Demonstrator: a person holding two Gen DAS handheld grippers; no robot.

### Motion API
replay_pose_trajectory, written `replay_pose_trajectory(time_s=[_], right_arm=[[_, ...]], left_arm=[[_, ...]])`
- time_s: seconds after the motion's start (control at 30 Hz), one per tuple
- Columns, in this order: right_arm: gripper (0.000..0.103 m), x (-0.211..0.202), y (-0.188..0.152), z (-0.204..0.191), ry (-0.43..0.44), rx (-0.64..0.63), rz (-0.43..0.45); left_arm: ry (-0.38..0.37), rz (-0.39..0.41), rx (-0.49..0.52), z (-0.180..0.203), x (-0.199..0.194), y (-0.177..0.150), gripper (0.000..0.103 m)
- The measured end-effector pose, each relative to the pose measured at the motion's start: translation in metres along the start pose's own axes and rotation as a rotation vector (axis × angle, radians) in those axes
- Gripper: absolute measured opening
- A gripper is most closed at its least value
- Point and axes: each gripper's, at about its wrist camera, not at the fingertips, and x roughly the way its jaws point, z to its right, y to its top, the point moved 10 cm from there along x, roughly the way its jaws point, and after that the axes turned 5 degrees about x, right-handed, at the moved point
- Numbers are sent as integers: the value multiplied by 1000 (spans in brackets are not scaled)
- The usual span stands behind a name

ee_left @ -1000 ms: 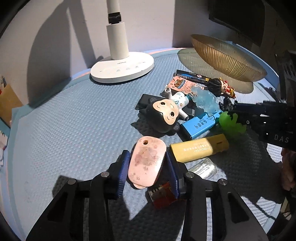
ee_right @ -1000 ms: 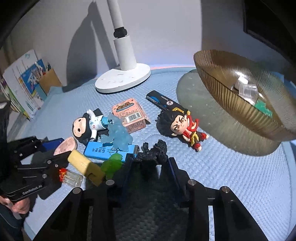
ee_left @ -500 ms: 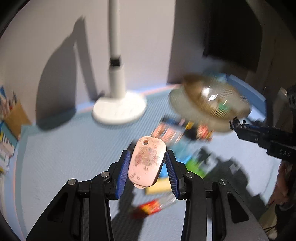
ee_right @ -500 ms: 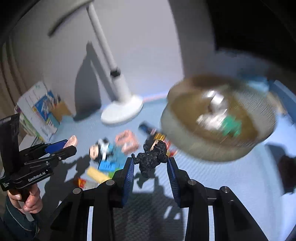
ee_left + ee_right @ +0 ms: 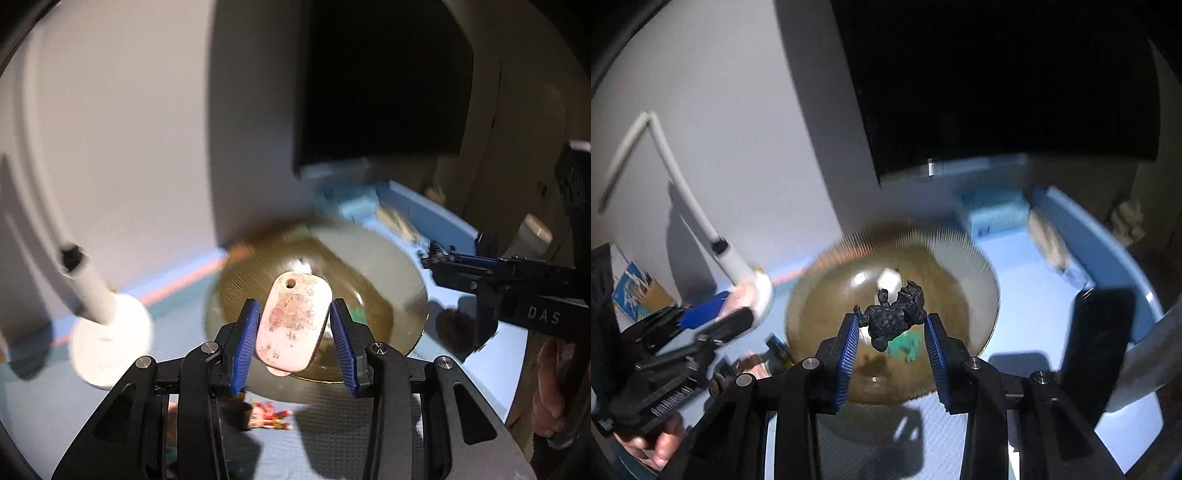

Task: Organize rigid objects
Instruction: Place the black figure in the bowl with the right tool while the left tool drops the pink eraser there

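- Blue textured matting (image 5: 1027,280) covers the table, with a pale wall and a dark screen behind; both views are smeared by motion.
- Progress, as I judge it: the amber ribbed bowl (image 5: 975,266) already holds a few small pieces, among them something green, so sorting is partway.
- Left gripper (image 5: 293,338) pinches a pink oval tag (image 5: 291,325) between its blue pads, held in the air in front of the bowl.
- Right gripper (image 5: 891,341) pinches a small black figure (image 5: 892,315), likewise in the air over the bowl.
- Left to do: release both; a red-and-white toy (image 5: 267,419) lies on the mat, so more remains.
- Compared with a second ago, both pieces are off the mat and carried up towards the bowl; the white lamp (image 5: 107,332) sits further left.
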Motion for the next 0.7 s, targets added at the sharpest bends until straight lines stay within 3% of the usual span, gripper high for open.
replay_pose_trajectory(time_s=[0.17, 0.63, 0.7], right_arm=[[36, 48, -31, 15, -24, -4, -130], [36, 61, -37, 25, -31, -1, -145], [47, 63, -38, 26, 2, 34, -165]], left_arm=[[-27, -114, 1, 19, 50, -28, 36], [-38, -164, 16, 30, 72, -34, 38], [-47, -155, 2, 27, 69, -33, 65]])
